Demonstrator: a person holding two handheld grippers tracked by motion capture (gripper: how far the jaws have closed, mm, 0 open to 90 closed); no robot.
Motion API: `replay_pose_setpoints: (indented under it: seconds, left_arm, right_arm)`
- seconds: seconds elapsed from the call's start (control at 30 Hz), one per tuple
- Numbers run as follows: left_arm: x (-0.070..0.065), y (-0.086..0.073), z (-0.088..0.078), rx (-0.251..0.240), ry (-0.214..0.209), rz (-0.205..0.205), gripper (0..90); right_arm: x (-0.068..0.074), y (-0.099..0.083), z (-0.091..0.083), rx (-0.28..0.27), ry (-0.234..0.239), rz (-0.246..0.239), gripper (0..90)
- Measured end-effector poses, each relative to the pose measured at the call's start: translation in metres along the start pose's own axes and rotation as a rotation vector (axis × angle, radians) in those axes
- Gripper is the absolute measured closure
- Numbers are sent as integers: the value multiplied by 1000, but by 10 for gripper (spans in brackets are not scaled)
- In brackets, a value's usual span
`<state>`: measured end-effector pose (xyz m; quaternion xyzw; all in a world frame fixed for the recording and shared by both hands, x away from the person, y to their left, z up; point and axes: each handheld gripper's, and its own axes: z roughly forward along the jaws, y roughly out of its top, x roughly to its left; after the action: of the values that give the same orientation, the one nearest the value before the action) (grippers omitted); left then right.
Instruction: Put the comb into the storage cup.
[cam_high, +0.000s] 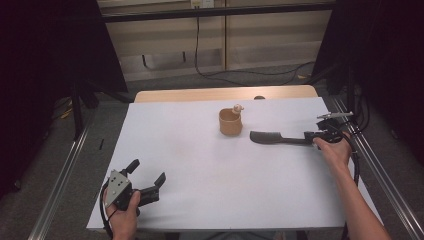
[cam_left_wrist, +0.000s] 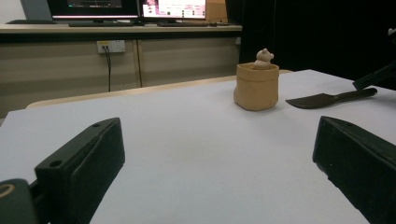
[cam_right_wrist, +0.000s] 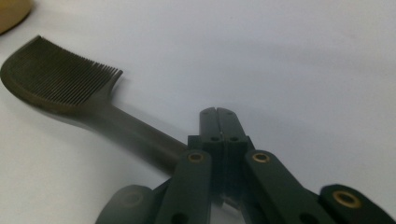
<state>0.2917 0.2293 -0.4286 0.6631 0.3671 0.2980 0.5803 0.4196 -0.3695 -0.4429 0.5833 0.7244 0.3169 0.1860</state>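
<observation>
A black comb (cam_high: 270, 138) lies flat on the white table (cam_high: 200, 165), teeth end to the left, just right of a tan cup (cam_high: 230, 122) with a small bear figure (cam_high: 238, 107) on its rim. My right gripper (cam_high: 308, 136) sits at the comb's handle end, shut, jaws pressed flat together. In the right gripper view the comb (cam_right_wrist: 60, 79) runs under my right gripper (cam_right_wrist: 217, 112) from the left; no grip on it is visible. My left gripper (cam_high: 147, 171) rests open at the near left corner. The left gripper view looks past the open left gripper (cam_left_wrist: 217, 135) to the cup (cam_left_wrist: 256, 86), figure (cam_left_wrist: 264, 58) and comb (cam_left_wrist: 322, 99).
A wooden strip (cam_high: 225, 93) borders the table's far edge. Metal rails (cam_high: 372, 160) run along both sides of the table. Cables lie on the floor behind. Monitors (cam_left_wrist: 173, 8) stand on a bench in the background.
</observation>
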Motion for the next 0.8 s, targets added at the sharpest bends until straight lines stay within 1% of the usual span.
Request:
replay_pose_setpoints:
  seconds: [0.2, 0.33, 0.6, 0.67, 0.8]
  left_arm:
    - [1, 0, -1, -2, 3, 1, 25]
    - [1, 1, -2, -4, -2, 4, 25]
    - [1, 1, -2, -3, -1, 4, 25]
    - [1, 1, -2, -4, -2, 4, 25]
    - [2, 1, -2, -5, -4, 0, 25]
  right_arm:
    - [1, -1, 0, 12, -8, -3, 900]
    - [1, -3, -1, 10, -13, -22, 900]
    - [2, -6, 0, 27, -16, -24, 900]
    - [2, -7, 1, 25, -11, -33, 900]
    - [4, -8, 1, 41, -7, -46, 900]
